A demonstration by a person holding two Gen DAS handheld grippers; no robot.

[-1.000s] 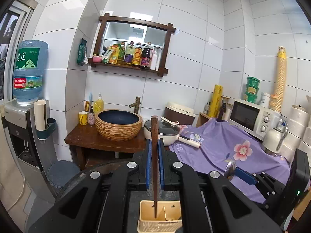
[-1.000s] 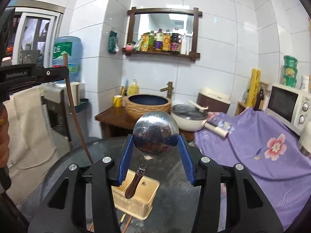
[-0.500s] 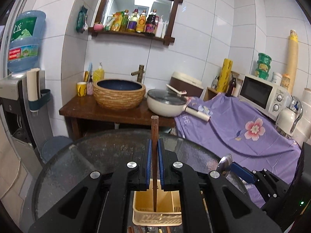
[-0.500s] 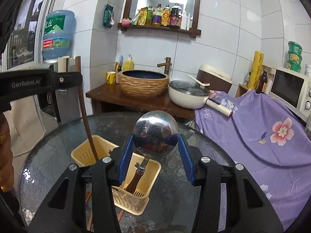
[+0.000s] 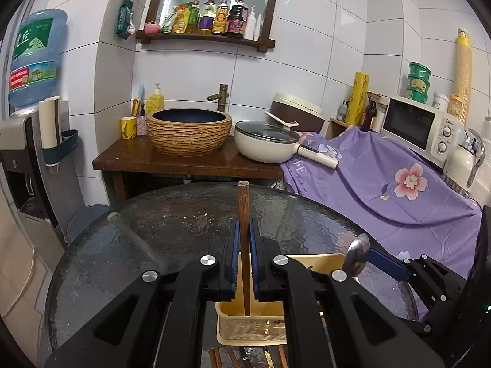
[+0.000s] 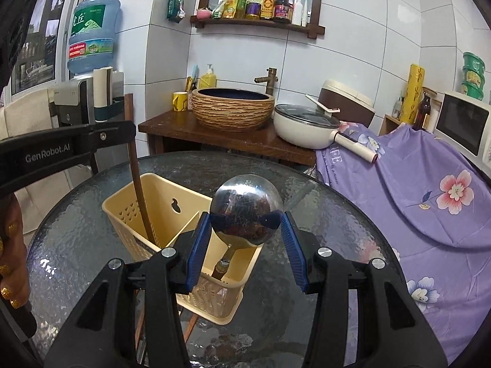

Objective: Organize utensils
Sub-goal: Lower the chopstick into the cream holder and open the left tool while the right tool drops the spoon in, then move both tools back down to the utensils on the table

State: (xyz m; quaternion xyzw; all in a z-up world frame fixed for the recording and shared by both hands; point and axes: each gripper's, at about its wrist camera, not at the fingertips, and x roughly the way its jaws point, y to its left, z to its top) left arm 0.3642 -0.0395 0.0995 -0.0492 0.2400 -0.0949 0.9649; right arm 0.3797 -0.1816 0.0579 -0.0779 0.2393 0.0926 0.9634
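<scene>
A cream plastic utensil basket (image 6: 172,202) with two compartments stands on the round glass table (image 6: 337,224); it also shows in the left wrist view (image 5: 254,328). My left gripper (image 5: 244,245) is shut on a brown wooden chopstick (image 5: 244,214), held upright with its lower end inside the basket's left compartment (image 6: 141,196). My right gripper (image 6: 245,233) is shut on a steel ladle (image 6: 247,211), bowl up, its dark handle (image 6: 222,265) down in the right compartment. The ladle also shows in the left wrist view (image 5: 356,256).
Several loose chopsticks (image 5: 221,358) lie on the table by the basket's near side. Behind the table stand a wooden counter with a woven basin (image 5: 188,132) and a white pot (image 5: 267,141), a purple flowered cloth (image 5: 399,190), and a water dispenser (image 5: 30,122).
Both grippers have come down over the table. The chopstick's and ladle handle's lower ends now sit lower in the basket, which looks nearer and larger.
</scene>
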